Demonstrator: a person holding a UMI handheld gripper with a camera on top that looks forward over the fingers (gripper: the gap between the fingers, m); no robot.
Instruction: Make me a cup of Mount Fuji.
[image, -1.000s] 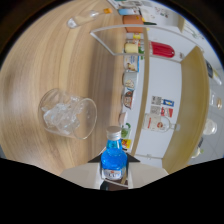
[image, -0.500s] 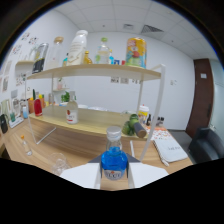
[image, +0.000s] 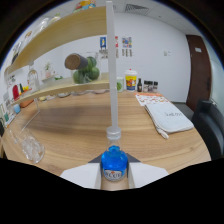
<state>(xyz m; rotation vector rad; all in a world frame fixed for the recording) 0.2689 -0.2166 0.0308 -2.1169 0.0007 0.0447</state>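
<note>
**Desk:** What does the claw (image: 114, 176) have hold of?

**Photographer:** A small bottle of blue liquid (image: 114, 164) with a pale cap, standing upright between the two white fingers (image: 80, 176). They sit close against its sides, so it reads as clamped on the bottle, label facing the camera. The bottle's long axis runs straight up from the claw.

**Desk:** And where does it go?

**Photographer:** Most likely the clear glass mug (image: 31, 148), which rests on the wooden table (image: 95, 122) ahead of the claw and well off to its left, apart from the bottle. It looks to hold ice, though that is hard to confirm. The pour would mean swinging left and tipping the neck toward the mug's mouth.

**Desk:** Anything in the way?

**Photographer:** Bare table lies between claw and mug. Straight ahead, a white shelf post (image: 112, 70) rises just beyond the bottle. To the right lies a folded white cloth (image: 168, 117); farther back stand a white-and-yellow tub (image: 131, 81) and small dark bottles (image: 147, 86). A wooden shelf (image: 60, 90) with a brown-lidded jar of green fruit (image: 83, 69) runs along the left, behind the mug.
</note>
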